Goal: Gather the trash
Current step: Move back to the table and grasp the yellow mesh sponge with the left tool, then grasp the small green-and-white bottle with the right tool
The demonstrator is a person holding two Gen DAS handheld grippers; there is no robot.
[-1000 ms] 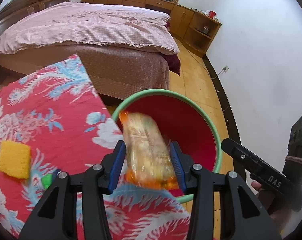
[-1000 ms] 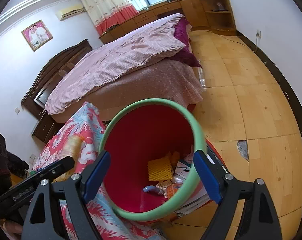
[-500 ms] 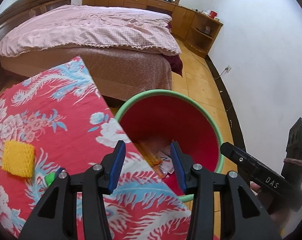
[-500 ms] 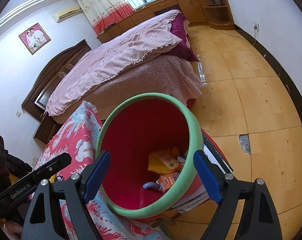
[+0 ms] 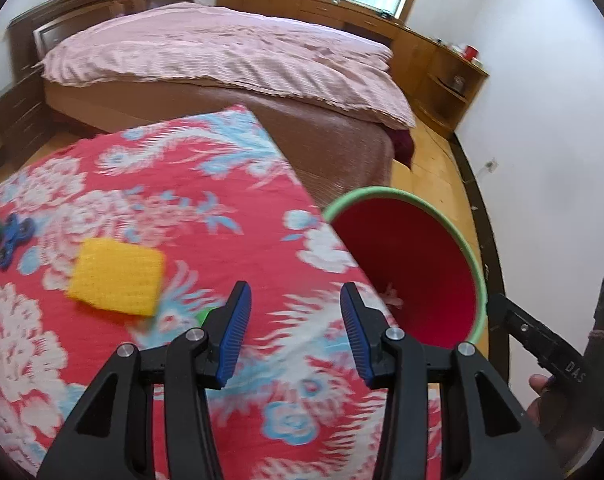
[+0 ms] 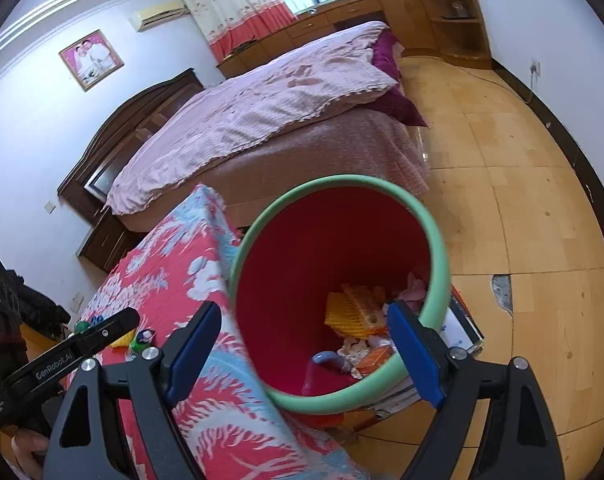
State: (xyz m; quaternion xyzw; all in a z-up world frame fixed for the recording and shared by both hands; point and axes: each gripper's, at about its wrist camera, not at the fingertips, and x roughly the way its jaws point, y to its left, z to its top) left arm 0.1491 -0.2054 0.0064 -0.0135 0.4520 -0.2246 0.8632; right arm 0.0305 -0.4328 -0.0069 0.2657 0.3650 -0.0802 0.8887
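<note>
Between pickups — left claw (image 5: 292, 334) half open, empty, over the bench (image 5: 150, 200); right claw (image 6: 302, 354) wide, gripping nothing, straddling the bin's (image 6: 438, 256) near rim. Next piece, yellow sponge (image 5: 116, 282), lies near left — reach left, straddle it, close. Bin stands right of bench, trash inside

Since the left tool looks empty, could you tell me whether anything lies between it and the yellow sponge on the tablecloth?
Nothing visible does. The left tool is open and empty above the floral tablecloth, and the yellow sponge lies in the open to its left, with only bare cloth between. A small green item sits close to the left finger, beside that path.
</note>
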